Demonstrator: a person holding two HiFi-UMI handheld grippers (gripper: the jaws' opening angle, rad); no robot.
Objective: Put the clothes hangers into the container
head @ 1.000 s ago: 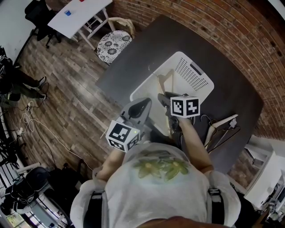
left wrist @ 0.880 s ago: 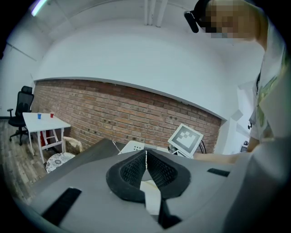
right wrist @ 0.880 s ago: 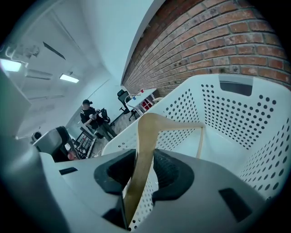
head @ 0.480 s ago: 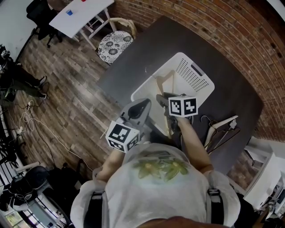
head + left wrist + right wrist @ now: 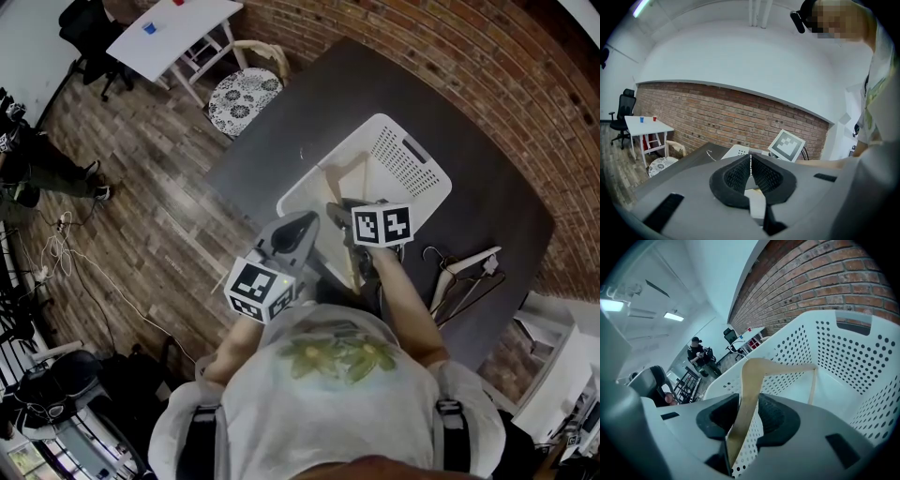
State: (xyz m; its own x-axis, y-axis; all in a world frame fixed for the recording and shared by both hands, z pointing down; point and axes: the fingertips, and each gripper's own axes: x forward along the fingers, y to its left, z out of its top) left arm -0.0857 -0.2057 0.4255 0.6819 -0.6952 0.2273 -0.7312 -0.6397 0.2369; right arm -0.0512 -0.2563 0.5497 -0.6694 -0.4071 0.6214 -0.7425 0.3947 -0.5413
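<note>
Since a second ago the right gripper [image 5: 336,210] has shifted slightly toward the left across the basket's near rim, and its jaws have just been opening. In the right gripper view a wooden hanger [image 5: 751,380] stands between the jaws. A gap shows beside it on the right, so the jaws are apart and not clamped on it. From there the hanger rises to its bend, and its far arm and bar reach on inside the white basket [image 5: 843,357], in front of the perforated wall. The head view shows the same hanger [image 5: 342,173] inside the basket [image 5: 412,164], along its left side.

The left gripper [image 5: 750,165] has kept its place. Its jaws are pressed together with nothing between them. In the head view it sits at the basket's near left corner, just beside the right gripper.

The basket stands on a dark tabletop [image 5: 281,141]. The spare hangers [image 5: 464,267], one wooden and the others dark, lie on the tabletop to the right of the person's right forearm, outside the basket.
</note>
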